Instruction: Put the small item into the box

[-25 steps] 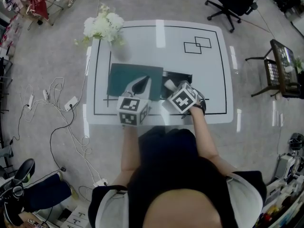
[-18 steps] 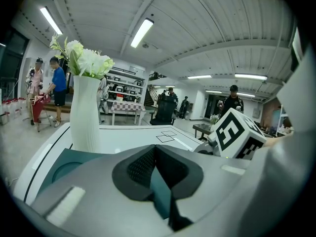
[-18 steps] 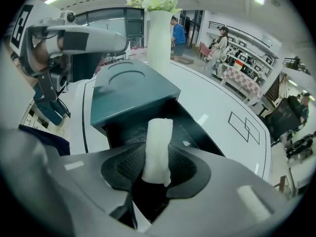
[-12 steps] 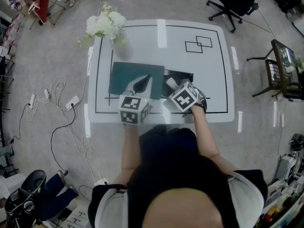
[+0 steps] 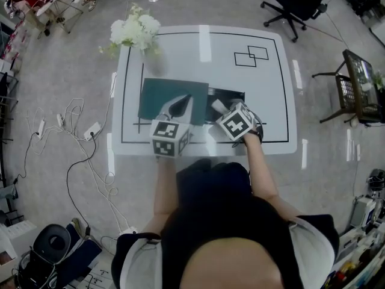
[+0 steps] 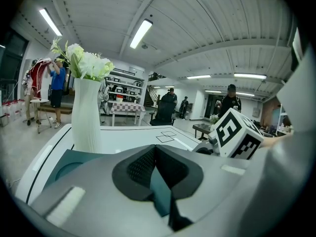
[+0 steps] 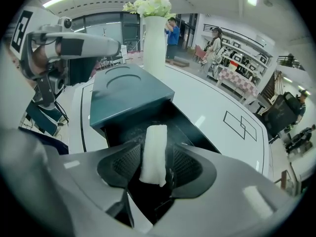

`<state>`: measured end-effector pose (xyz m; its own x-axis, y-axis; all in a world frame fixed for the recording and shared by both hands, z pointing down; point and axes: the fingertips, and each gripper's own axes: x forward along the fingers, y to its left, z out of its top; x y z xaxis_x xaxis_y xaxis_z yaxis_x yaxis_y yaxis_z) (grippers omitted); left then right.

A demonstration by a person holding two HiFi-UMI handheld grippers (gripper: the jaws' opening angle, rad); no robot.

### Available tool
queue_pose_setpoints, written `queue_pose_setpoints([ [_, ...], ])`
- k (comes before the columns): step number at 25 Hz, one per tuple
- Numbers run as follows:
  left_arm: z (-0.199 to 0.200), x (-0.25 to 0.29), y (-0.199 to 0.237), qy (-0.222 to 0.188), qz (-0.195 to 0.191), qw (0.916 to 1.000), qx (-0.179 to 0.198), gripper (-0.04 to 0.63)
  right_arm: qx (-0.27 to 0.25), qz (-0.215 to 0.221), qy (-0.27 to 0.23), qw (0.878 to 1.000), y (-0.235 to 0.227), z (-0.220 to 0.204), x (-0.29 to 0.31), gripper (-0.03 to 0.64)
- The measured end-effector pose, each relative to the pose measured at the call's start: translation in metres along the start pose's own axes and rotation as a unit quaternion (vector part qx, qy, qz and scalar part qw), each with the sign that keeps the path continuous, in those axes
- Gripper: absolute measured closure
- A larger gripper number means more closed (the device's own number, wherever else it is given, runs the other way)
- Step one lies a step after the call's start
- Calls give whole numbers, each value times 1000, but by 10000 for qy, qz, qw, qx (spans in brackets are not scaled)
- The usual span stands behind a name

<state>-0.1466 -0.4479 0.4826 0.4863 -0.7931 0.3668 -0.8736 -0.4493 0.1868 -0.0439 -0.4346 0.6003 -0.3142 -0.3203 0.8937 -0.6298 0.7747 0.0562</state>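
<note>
Right now the right tongs (image 7: 157, 154) point steeply down over the open black half of the box (image 7: 197, 135). Their jaws stand fairly wide and have just been opening. The item (image 7: 153, 142), a small white roll, stands on end between the pads. A dark gap shows on its right side, so the pads are not squeezing it. It may lean on the left pad, but that is hard to tell from this angle. Its lower end is hidden behind the jaws, so whether it has reached the box floor is unclear.

The placing makes sense: the roll sits right above the opening, so letting go should drop it straight in.

The left tongs (image 6: 156, 152) have their tips together with nothing between them. They lie low over the green lid (image 5: 165, 95), which is slid aside beside the opening. This is probably to pin the box so it cannot skate on the smooth worktop (image 5: 198, 59). A vase (image 7: 154, 38) stands at the far corner, well apart from the work.

Judged stage: release, with the task nearly done. The next move likely calls for lifting the right tongs straight up, jaws kept wide.

Risk: the soft roll could cling to a pad and ride up with it. It could also tip against the near wall and end up half out.
</note>
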Motion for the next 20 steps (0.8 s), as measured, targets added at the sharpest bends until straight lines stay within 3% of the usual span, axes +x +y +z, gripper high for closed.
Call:
queue_pose_setpoints([
  [20, -1, -10, -12, -31, 28, 9999, 107, 586, 175, -40, -530, 9984, -2, -1, -25, 376],
])
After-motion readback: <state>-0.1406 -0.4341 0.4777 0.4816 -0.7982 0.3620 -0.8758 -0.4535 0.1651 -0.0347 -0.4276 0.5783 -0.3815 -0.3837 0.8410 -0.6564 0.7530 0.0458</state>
